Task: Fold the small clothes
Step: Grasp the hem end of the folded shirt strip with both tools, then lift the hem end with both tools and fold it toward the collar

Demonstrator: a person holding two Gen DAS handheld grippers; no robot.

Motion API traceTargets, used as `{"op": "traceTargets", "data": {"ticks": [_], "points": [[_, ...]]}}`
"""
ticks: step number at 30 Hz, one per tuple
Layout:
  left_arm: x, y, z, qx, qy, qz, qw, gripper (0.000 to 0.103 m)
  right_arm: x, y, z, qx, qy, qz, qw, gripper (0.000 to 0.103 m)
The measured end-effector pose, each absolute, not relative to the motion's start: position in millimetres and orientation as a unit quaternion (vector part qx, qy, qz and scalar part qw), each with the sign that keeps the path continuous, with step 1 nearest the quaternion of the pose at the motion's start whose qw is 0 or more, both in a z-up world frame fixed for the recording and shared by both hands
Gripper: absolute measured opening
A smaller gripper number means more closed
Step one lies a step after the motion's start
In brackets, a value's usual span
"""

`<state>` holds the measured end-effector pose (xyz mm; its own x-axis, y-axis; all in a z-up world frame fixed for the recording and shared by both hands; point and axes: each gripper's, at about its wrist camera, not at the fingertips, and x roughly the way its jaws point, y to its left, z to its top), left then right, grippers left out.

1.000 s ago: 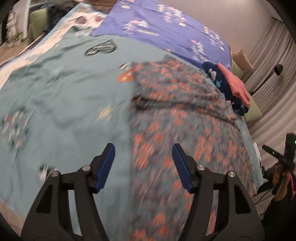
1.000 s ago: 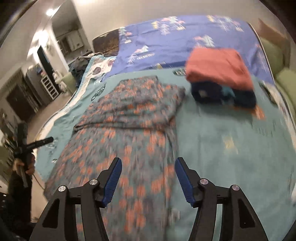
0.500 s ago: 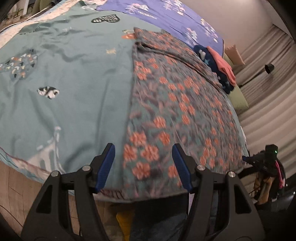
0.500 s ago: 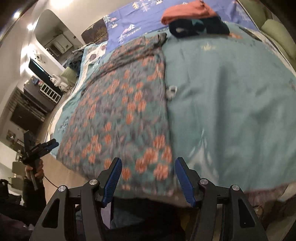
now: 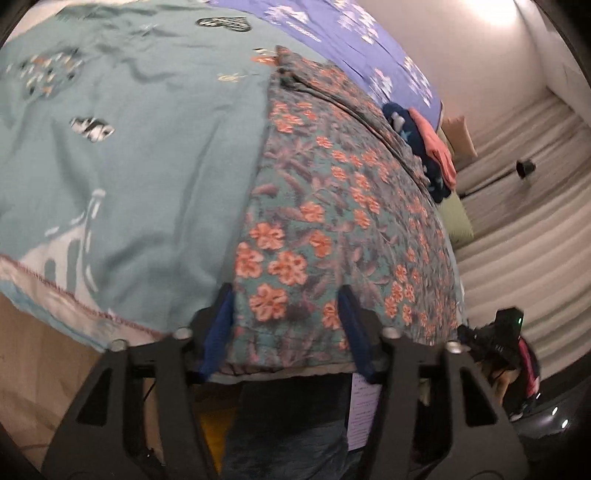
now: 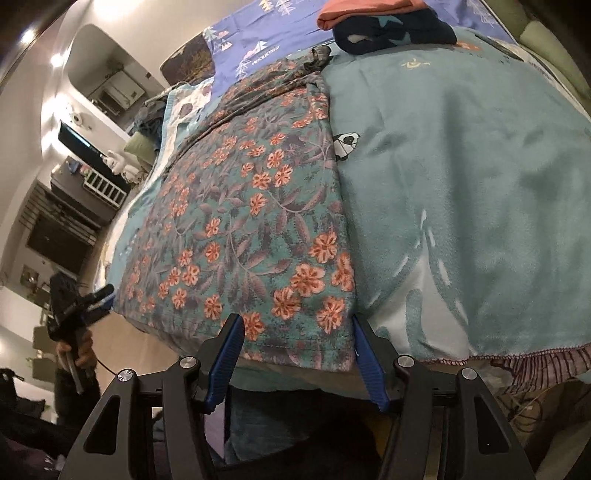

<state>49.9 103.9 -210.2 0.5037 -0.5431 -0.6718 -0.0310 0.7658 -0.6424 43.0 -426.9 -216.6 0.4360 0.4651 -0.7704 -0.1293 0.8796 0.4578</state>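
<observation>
A teal floral garment with orange flowers [image 5: 332,206] lies flat along the bed, its near hem at the bed's front edge; it also shows in the right wrist view [image 6: 251,206]. My left gripper [image 5: 286,325] is open, its blue pads on either side of the hem's left corner. My right gripper [image 6: 297,347] is open, its pads straddling the hem's right corner. Neither is closed on the cloth. A stack of folded clothes, navy under coral [image 5: 424,144], sits at the far end of the bed and shows in the right wrist view [image 6: 384,22].
A teal blanket [image 5: 129,155] covers the bed [image 6: 461,184], with a purple sheet [image 5: 354,37] beyond. The bed's front edge drops to the floor just under the grippers. Curtains [image 5: 524,221] hang at the right. A shelf and furniture [image 6: 74,184] stand left.
Both grippers have pulled back from over the bed to its front edge and lowered to the garment's near hem. Both stay open.
</observation>
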Motion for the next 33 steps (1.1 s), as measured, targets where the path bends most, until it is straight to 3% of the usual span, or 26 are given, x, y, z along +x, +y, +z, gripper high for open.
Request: {"op": "traceTargets", "data": {"ticks": [3,4,5,6,10,17,33], "points": [[50,108,-217,-0.303,0.484,-0.141,0.809,0.02,43,-429,-219,0.178,0.495,0.179,0.831,0.055],[50,106,-216,-0.287,0.487,-0.135,0.814,0.016,43,-429,-218,0.174,0.493,0.176,0.834,0.036],[48,101,-211,-0.268,0.483,-0.133,0.823,0.014,43,-429,-219,0.166,0.494,0.173,0.836,0.01],[47,98,-207,-0.259,0.479,-0.132,0.828,0.009,44,-428,-219,0.159,0.496,0.172,0.836,0.008],[44,99,-200,-0.273,0.465,-0.137,0.831,0.005,43,-429,-219,0.167,0.491,0.175,0.837,0.007],[56,123,-176,-0.407,0.404,-0.211,0.792,0.005,45,-445,-194,0.235,0.448,0.215,0.836,0.007],[114,121,-134,-0.475,0.361,-0.27,0.756,0.005,105,-434,-126,0.222,0.39,0.264,0.854,0.005]]}}
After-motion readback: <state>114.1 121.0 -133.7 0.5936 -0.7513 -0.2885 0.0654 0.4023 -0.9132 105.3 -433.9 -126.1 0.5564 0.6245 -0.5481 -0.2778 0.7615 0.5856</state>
